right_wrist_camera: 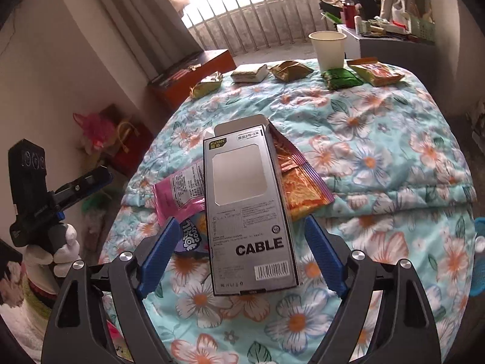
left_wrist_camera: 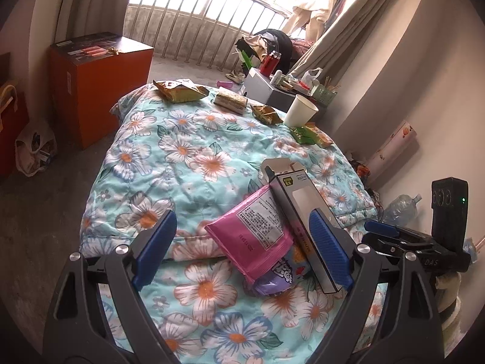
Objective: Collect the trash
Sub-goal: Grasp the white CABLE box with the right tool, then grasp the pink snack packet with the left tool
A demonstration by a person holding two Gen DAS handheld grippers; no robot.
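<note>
A grey cable box (right_wrist_camera: pixel 247 209) lies on the floral quilt (right_wrist_camera: pixel 379 157) on top of a pink wrapper (right_wrist_camera: pixel 178 191), a purple packet (right_wrist_camera: pixel 194 239) and an orange-red wrapper (right_wrist_camera: pixel 303 182). My right gripper (right_wrist_camera: pixel 242 248) is open, its blue fingers on either side of the box's near end. My left gripper (left_wrist_camera: pixel 242 242) is open over the pink wrapper (left_wrist_camera: pixel 257 230) and the box (left_wrist_camera: pixel 303 221). A white paper cup (left_wrist_camera: pixel 301 110), (right_wrist_camera: pixel 329 50) and several snack wrappers (left_wrist_camera: pixel 182 91) line the quilt's far edge.
An orange box (left_wrist_camera: pixel 97 85) stands on the floor to the left of the bed. A cluttered white stand (left_wrist_camera: pixel 266 85) sits beyond the bed by the railing. A plastic bottle (left_wrist_camera: pixel 400 209) lies on the floor by the right wall. A bag (left_wrist_camera: pixel 33 151) sits at left.
</note>
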